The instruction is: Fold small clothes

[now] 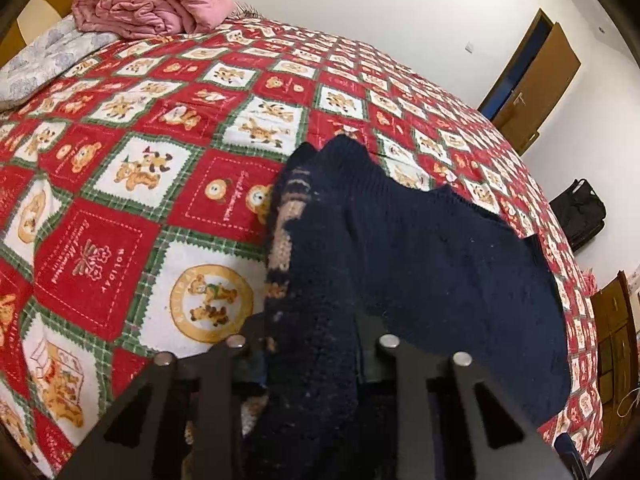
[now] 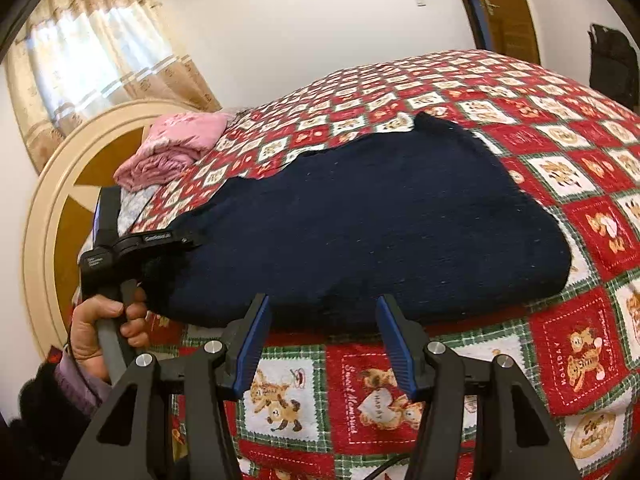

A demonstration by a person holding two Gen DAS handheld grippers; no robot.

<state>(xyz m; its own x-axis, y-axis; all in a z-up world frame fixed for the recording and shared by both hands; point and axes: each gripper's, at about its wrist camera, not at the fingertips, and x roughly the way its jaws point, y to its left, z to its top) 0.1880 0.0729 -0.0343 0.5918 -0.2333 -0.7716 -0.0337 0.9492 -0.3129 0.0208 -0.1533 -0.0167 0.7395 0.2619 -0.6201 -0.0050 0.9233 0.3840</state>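
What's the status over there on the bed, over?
Left hand-held gripper shut on the navy knit garment. Right hand-held gripper open at its near edge. Garment spread on the bedspread; nothing in the way.

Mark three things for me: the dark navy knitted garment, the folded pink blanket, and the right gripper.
Dark navy knitted garment (image 2: 360, 220): right wrist view, middle of its flat body.
Folded pink blanket (image 1: 152, 8): left wrist view, top of the bundle.
Right gripper (image 2: 324, 340): right wrist view, midway between its blue-padded fingertips.

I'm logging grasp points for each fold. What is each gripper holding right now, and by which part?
The left gripper is shut on the navy knitted garment, at its bunched left end. The right gripper holds nothing; its jaws stand open at the near edge.
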